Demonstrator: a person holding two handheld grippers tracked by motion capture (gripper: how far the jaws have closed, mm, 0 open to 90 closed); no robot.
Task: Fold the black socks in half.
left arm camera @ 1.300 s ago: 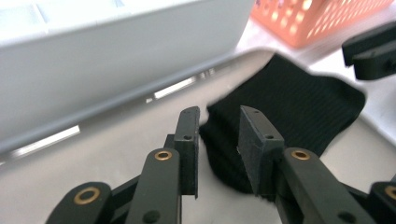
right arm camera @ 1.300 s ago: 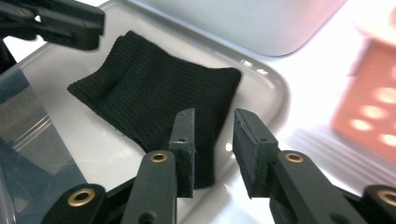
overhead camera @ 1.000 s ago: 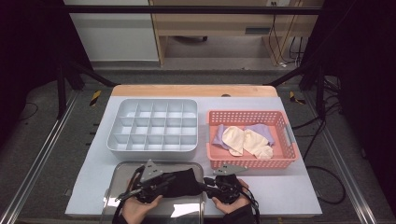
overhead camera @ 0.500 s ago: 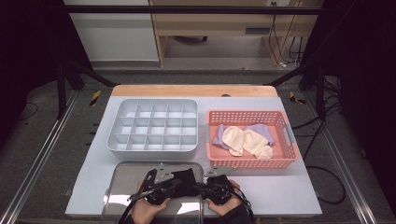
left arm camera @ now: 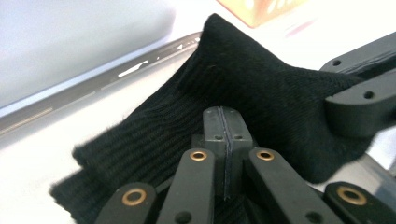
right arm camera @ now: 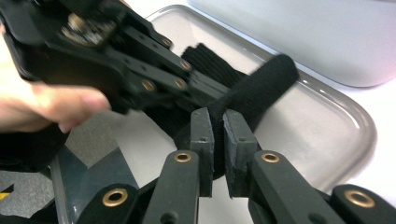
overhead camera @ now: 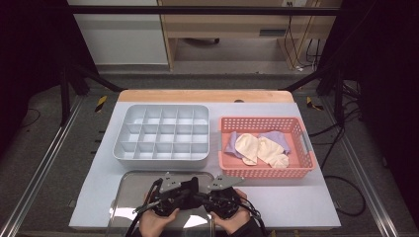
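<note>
A black ribbed sock [left arm camera: 243, 79] hangs between my two grippers above a shiny metal tray [overhead camera: 129, 190] at the table's front edge. My left gripper [left arm camera: 224, 123] has just closed the last bit and is shut on the sock's fabric. My right gripper [right arm camera: 218, 128] has also just been closing and pinches a rolled fold of the sock [right arm camera: 266, 84] between its pads. In the high view the left gripper [overhead camera: 187, 195] and the right gripper [overhead camera: 203, 196] point toward each other, tips close together, with a hand behind each. The sock [overhead camera: 190, 185] bunches between them.
Behind the tray stands a grey box [overhead camera: 163, 133] divided into several compartments. To its right, a salmon basket [overhead camera: 267, 173] holds cream and lavender cloth pieces [overhead camera: 259, 148]. The tray's rim [right arm camera: 327, 116] lies just beneath the sock.
The right hand has shifted left toward the left one, bringing the two grippers closer together. The black sock between them now looks more bunched up.
</note>
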